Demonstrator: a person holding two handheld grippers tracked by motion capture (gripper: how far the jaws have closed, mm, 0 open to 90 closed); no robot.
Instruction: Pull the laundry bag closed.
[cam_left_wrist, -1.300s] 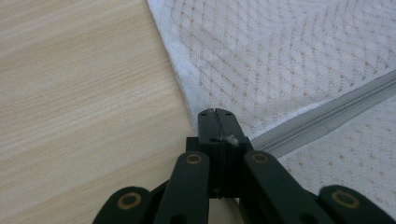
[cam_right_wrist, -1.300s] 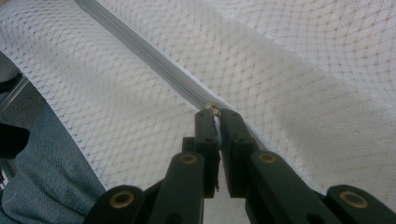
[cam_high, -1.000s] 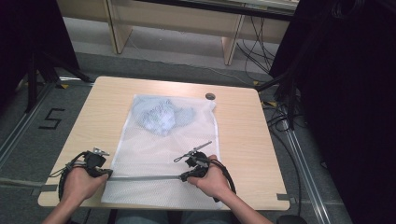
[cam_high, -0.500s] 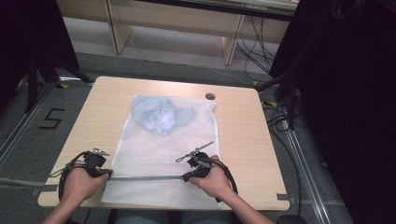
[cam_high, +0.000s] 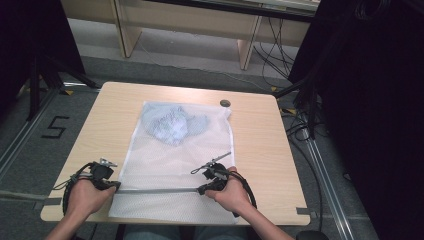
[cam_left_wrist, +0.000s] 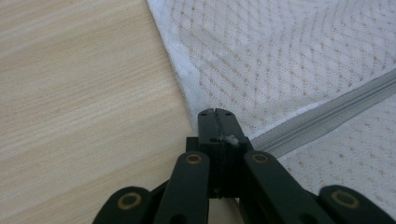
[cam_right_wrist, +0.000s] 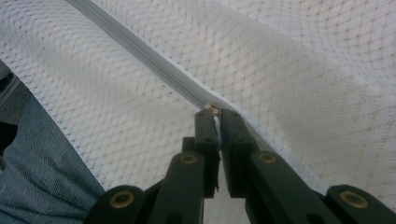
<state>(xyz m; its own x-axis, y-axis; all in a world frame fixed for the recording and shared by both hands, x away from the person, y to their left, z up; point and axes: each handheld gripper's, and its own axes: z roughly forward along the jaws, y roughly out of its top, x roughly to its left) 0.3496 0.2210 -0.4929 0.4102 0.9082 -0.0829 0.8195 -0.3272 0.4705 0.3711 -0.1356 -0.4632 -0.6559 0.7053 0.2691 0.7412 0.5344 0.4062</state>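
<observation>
left gripper (cam_left_wrist: 215, 113): clamping the zipper (cam_left_wrist: 327, 114) end at the bag (cam_left_wrist: 289, 56) edge
right gripper (cam_right_wrist: 215, 112): pinching the zipper pull (cam_right_wrist: 213, 108)
high view: showing clothes (cam_high: 172, 125) lying inside the bag

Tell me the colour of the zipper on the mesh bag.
Grey zipper on the white mesh bag; clearest in the left gripper view.

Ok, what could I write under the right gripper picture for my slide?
Right gripper pinching the zipper pull on a white mesh laundry bag.

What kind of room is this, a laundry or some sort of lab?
Probably a lab or recording workshop, not a laundry: a lone light wooden table stands on grey floor with a taped number 5, loose black cables trail beside it, and a white mesh zip bag lies staged on top.
</observation>
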